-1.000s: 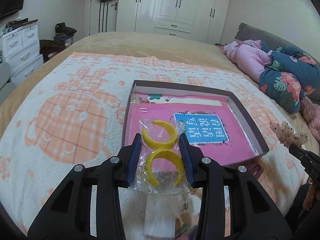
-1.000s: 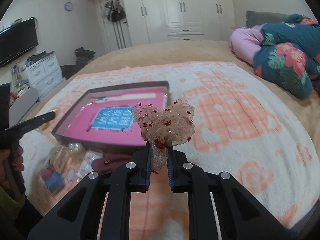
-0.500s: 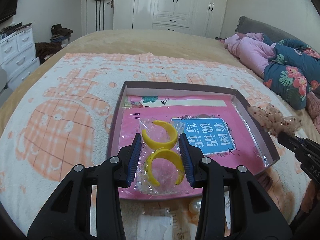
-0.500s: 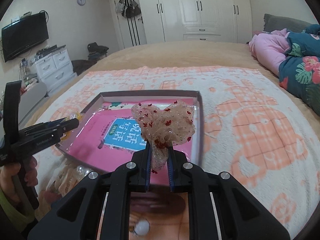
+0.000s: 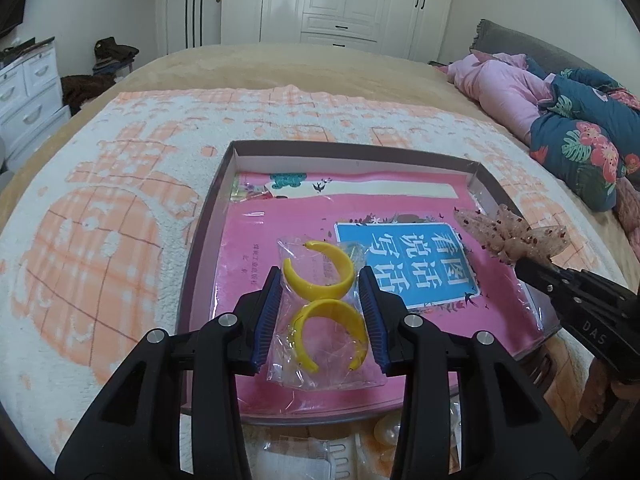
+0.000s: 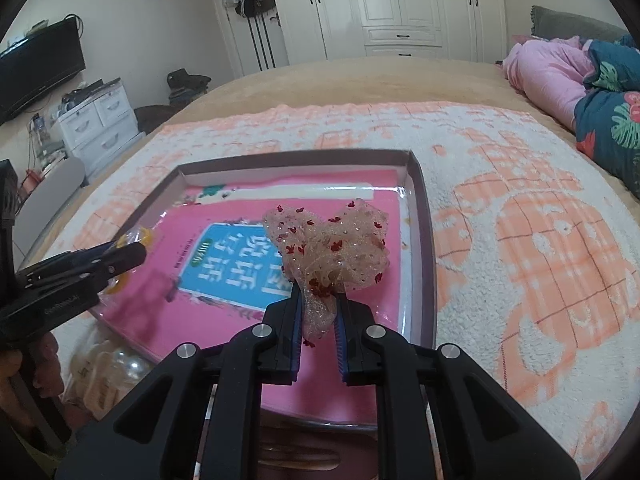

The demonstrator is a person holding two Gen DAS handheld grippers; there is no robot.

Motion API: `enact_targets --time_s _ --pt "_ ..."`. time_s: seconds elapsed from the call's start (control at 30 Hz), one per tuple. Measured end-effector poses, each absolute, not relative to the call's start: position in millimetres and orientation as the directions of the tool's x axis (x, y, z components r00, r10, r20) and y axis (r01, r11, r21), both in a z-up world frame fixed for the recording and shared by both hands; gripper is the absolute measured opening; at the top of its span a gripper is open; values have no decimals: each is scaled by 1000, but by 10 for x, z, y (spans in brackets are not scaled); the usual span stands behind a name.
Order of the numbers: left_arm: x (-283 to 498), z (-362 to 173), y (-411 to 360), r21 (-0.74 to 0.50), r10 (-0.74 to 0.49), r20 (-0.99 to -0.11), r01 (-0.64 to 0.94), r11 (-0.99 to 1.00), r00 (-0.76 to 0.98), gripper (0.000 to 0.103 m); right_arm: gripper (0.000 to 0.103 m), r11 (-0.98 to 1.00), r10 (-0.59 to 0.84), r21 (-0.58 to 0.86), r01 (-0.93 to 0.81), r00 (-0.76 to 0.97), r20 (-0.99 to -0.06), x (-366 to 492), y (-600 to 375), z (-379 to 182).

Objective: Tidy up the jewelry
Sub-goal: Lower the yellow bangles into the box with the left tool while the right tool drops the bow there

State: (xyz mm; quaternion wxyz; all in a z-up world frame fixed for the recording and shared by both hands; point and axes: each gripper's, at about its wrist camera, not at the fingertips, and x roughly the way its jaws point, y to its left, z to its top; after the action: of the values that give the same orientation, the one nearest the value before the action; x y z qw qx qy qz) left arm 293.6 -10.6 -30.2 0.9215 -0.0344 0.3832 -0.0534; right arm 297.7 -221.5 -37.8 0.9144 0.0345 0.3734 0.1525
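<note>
Yellow plastic hoop earrings in a clear bag point(image 5: 320, 312) | clamped in your left hand-held gripper point(image 5: 320, 316) | now moved over the shallow pink-lined box point(image 5: 476, 176) | right hand-held gripper point(image 6: 318, 328) clamped on the sheer red-dotted bow point(image 6: 328, 248) | both ready to drop.

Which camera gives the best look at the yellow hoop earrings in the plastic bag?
The left wrist view: the yellow hoop earrings sit centered between the left gripper fingers, both hoops clear. The right wrist view shows only a yellow sliver behind that gripper's tip.

Earrings point(image 5: 320, 276): yellow, in clear bag point(image 5: 324, 360). Bow point(image 6: 332, 248): sheer beige, red flecks. Box point(image 5: 200, 240): dark brown rim. Book point(image 5: 280, 220): pink cover, blue label with white characters. Blanket point(image 5: 100, 220): white, orange check motifs. Fingers point(image 5: 266, 320): black, blue pads. Quilt point(image 6: 612, 128): navy floral.
</note>
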Motion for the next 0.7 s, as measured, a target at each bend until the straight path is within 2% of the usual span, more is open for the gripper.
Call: enact_targets --time_s 0.27,0.37,0.43,0.5,0.63,0.7 --pt "2920 -313 -62 -119 -122 -698 54 991 706 31 22 958 284 168 -234 682 -674 2981 -2293 -435" --pt "2884 -296 -44 -124 -118 -691 44 991 714 34 31 959 280 165 -231 686 -671 2972 -2311 -434" --pt "2861 -292 -28 -128 -117 -689 39 991 715 36 43 959 281 173 -223 687 -670 2965 -2332 -435" --pt "2822 -287 -12 -135 -118 -687 34 990 717 37 45 960 279 177 -217 689 -669 2959 -2346 -428" --pt "2735 -261 22 -147 -121 -679 27 989 724 44 61 961 275 175 -212 708 -650 2894 -2375 -391" --pt "2683 -233 41 -150 -118 -672 22 988 731 46 63 961 278 178 -214 721 -634 2853 -2400 -358"
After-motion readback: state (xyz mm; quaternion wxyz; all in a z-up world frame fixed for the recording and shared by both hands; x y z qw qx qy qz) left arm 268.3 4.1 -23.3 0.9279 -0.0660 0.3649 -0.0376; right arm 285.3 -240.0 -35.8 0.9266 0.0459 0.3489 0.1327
